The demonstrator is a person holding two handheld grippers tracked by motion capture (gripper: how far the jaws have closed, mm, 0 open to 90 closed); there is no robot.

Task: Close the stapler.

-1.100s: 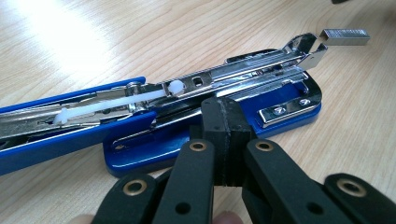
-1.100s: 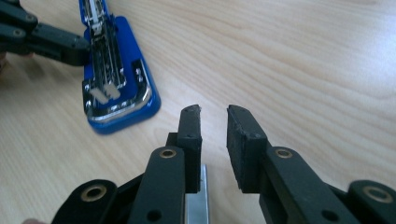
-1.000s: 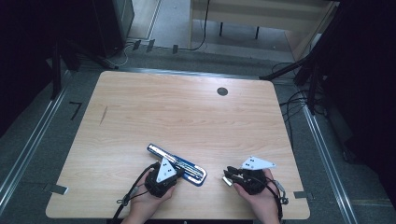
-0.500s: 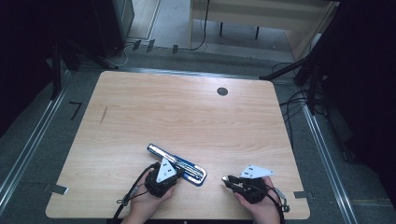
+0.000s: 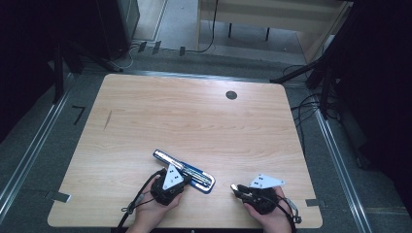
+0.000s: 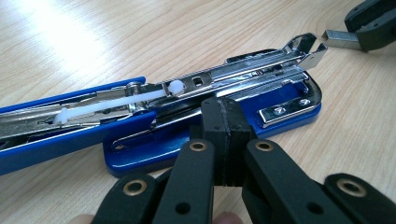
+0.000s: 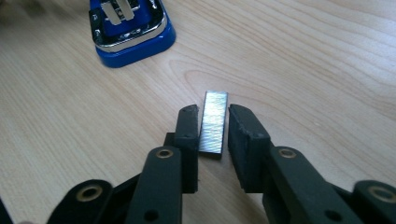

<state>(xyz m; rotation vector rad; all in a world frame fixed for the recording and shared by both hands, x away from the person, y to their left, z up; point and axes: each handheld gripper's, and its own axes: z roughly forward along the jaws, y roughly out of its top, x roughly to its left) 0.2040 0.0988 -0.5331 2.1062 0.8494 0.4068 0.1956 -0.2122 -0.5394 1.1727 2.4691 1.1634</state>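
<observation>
Blue plastic and bright chrome: we see the stapler (image 6: 196, 107) lying open just beyond the shut left gripper (image 6: 223, 140). Our right gripper (image 7: 212, 128) pinches a ridged steel staple strip (image 7: 213, 122).

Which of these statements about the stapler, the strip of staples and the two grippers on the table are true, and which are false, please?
1. The stapler is blue and lies opened up, its metal channel exposed. True.
2. The left gripper has its jaws wide apart. False: they are shut together, just in front of the stapler's base.
3. The strip of staples sits between the jaws of the right gripper. True.
4. The strip of staples is already loaded in the stapler. False: it is apart from the stapler, off its front end.
5. The table has a white top. False: it is light wood grain.
</observation>
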